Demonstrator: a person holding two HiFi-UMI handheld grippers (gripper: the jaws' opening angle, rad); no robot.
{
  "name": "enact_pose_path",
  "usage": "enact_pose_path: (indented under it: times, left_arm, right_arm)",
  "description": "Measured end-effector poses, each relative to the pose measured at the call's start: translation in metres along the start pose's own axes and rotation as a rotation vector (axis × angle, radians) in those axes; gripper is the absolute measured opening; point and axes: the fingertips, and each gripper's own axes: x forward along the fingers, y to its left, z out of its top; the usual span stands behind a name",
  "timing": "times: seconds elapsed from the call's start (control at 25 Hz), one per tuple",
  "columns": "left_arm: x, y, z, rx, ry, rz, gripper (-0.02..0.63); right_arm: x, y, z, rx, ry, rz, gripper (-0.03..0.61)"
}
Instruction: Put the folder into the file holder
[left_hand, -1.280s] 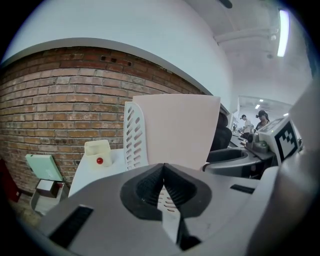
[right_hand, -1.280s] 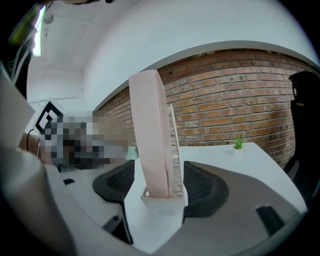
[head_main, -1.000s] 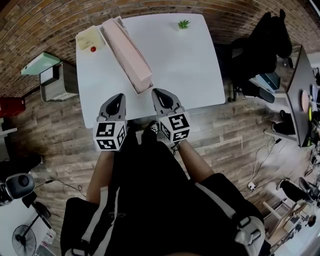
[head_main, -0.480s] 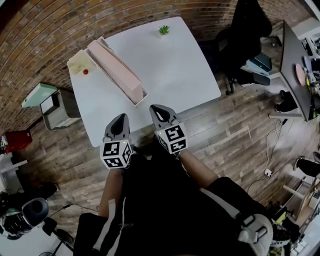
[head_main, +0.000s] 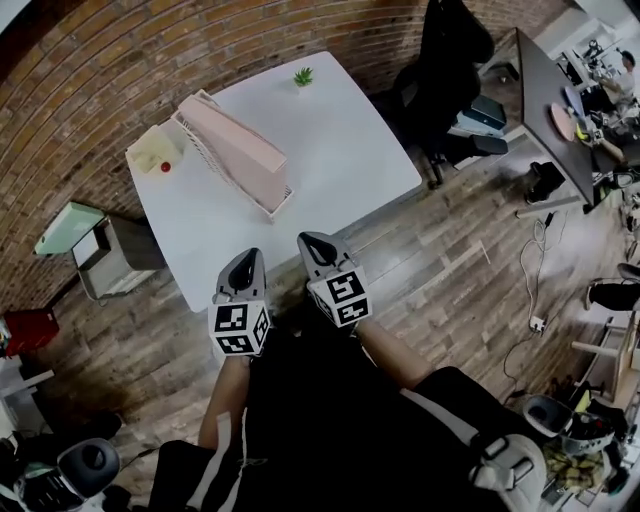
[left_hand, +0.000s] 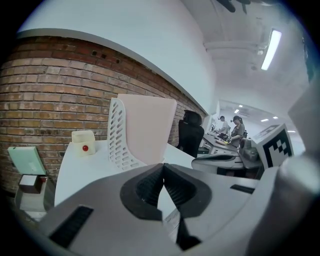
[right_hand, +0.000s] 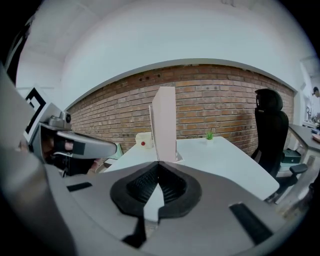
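A pink folder (head_main: 240, 148) stands inside the white slotted file holder (head_main: 205, 150) on the white table (head_main: 340, 150). In the left gripper view the folder (left_hand: 147, 127) stands upright in the file holder (left_hand: 119, 137); the right gripper view shows the folder (right_hand: 165, 122) end on. My left gripper (head_main: 247, 262) and right gripper (head_main: 310, 242) hang side by side at the table's near edge, short of the holder. Both are shut with nothing between the jaws. The left gripper (left_hand: 163, 165) and right gripper (right_hand: 158, 164) show closed pads.
A cream box with a red button (head_main: 155, 155) sits at the table's far left corner, and a small green plant (head_main: 302, 76) at the far edge. A black office chair (head_main: 445, 50) stands right of the table. A low cabinet (head_main: 105, 250) stands on the wooden floor at left.
The head view has swung, so the table and holder sit farther and more turned. Both grippers stay shut and empty, close to the body by the table's near edge.
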Motion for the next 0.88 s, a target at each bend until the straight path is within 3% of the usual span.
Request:
enact_pose_path:
  times: [0.24,0.44,0.6,0.88]
  left_arm:
    - [-0.03,-0.001,-0.003,0.03,-0.016,-0.065,0.021]
    - [-0.07,-0.007,0.02,0.067,-0.075,-0.114,0.021]
    - [-0.089,-0.011,0.049,0.07,-0.138,-0.126,0.021]
    - [-0.105,-0.024,0.121,0.112,-0.305,-0.111,0.021]
  right_arm:
    - [-0.028,0.028,-0.001,0.0,-0.027,-0.094,0.009]
    - [-0.06,0.044,0.016,0.028,-0.094,-0.181,0.009]
    - [-0.083,0.048,0.047,0.012,-0.147,-0.228,0.008]
    - [-0.106,0.05,0.126,-0.08,-0.276,-0.221,0.008]
